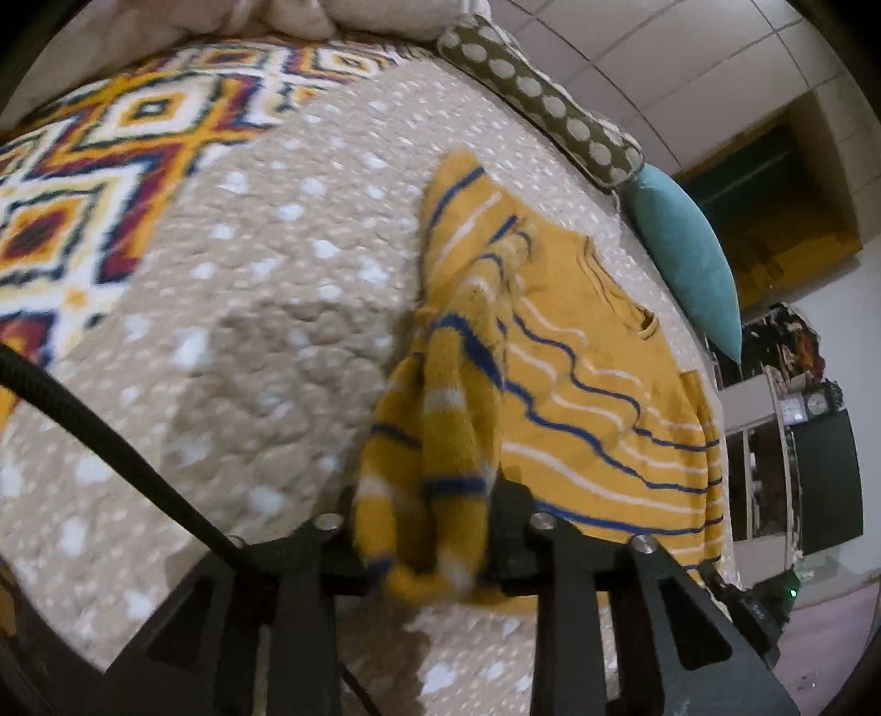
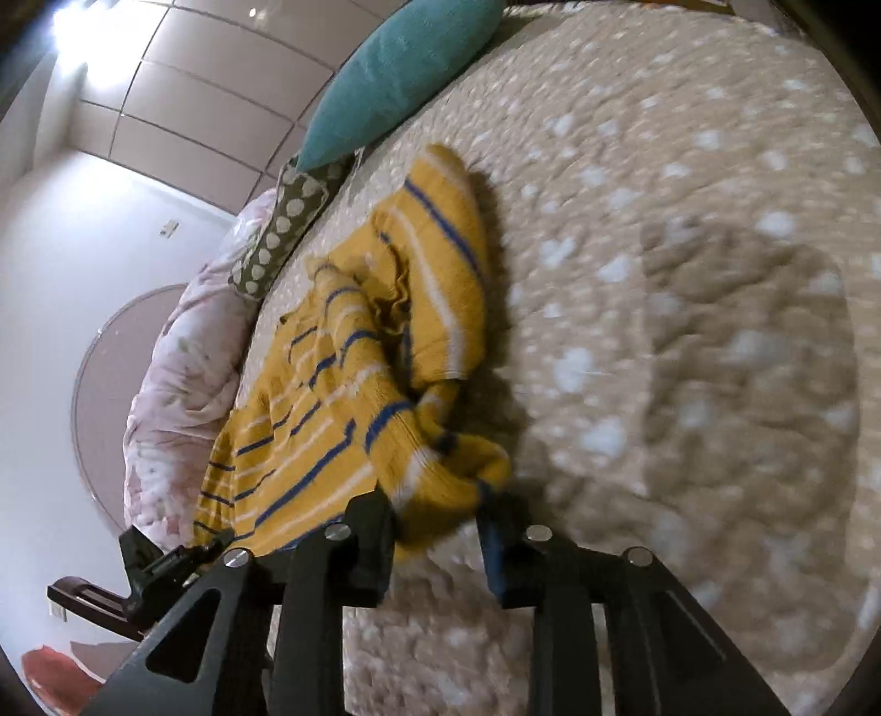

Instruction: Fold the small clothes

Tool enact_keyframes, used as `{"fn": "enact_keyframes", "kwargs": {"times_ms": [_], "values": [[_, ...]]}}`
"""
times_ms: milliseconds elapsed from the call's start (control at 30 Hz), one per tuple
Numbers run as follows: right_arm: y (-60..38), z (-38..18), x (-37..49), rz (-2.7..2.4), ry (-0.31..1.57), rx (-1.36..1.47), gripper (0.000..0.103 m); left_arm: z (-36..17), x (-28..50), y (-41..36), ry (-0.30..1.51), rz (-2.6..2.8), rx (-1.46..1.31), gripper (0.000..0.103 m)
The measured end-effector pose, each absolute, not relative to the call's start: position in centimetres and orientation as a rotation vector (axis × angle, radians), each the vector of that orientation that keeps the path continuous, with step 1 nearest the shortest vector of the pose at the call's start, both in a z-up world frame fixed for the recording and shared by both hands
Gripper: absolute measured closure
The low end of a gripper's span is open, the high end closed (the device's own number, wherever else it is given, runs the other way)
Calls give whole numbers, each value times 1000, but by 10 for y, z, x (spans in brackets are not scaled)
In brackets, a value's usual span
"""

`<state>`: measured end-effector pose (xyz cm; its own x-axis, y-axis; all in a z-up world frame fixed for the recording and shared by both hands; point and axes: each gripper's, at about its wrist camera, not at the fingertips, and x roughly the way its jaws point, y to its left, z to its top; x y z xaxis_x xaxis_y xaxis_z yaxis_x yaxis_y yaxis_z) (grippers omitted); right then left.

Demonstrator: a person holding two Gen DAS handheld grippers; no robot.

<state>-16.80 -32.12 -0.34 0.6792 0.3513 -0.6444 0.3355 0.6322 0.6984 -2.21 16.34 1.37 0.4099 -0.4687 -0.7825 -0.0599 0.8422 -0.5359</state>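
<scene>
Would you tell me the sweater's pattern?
Mustard yellow sweater with blue and white stripes; left wrist view.

A home bedroom: a bed under a beige dotted quilt, a teal cushion and polka-dot pillow along its edge, a floral duvet bunched beside, panelled wardrobe doors behind.

I see warm, dim indoor light in both views. A ceiling lamp flares white at the right view's top-left corner. Soft shadows darken the quilt beside the striped sweater. Motion blur smears the quilt's dots and the sweater's cuff. Fisheye bending curves the bed's edges, with black vignette corners.
</scene>
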Motion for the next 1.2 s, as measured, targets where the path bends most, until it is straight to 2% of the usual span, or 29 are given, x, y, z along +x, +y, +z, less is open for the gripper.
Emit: {"fn": "enact_keyframes", "kwargs": {"times_ms": [33,133,333,500,767,833,900,1000,1033,1067,1200], "values": [[-324,0,-173,-5,846,908,68,17,-26,167,1123,-268,-534,72],[-332,21,-188,-117,796,813,67,31,-36,178,1079,-211,-501,62],[-326,61,-183,-172,706,648,67,66,-40,184,970,-176,-421,62],[-296,76,-134,-75,729,507,67,75,-4,144,970,-255,-252,41],[-274,62,-29,-98,861,244,65,43,83,94,1012,-314,-58,41],[-276,51,-9,-97,901,233,65,33,99,89,1050,-323,-59,48],[-280,42,2,-74,930,253,65,26,108,87,1086,-330,-63,84],[-283,32,17,-20,958,305,66,26,111,86,1080,-341,-50,93],[-283,29,19,-4,974,313,87,29,113,89,1077,-341,-64,93],[-282,27,23,16,991,326,97,32,114,91,1073,-339,-81,93],[-298,30,24,-28,955,382,98,35,131,102,1070,-341,-171,96]]}}
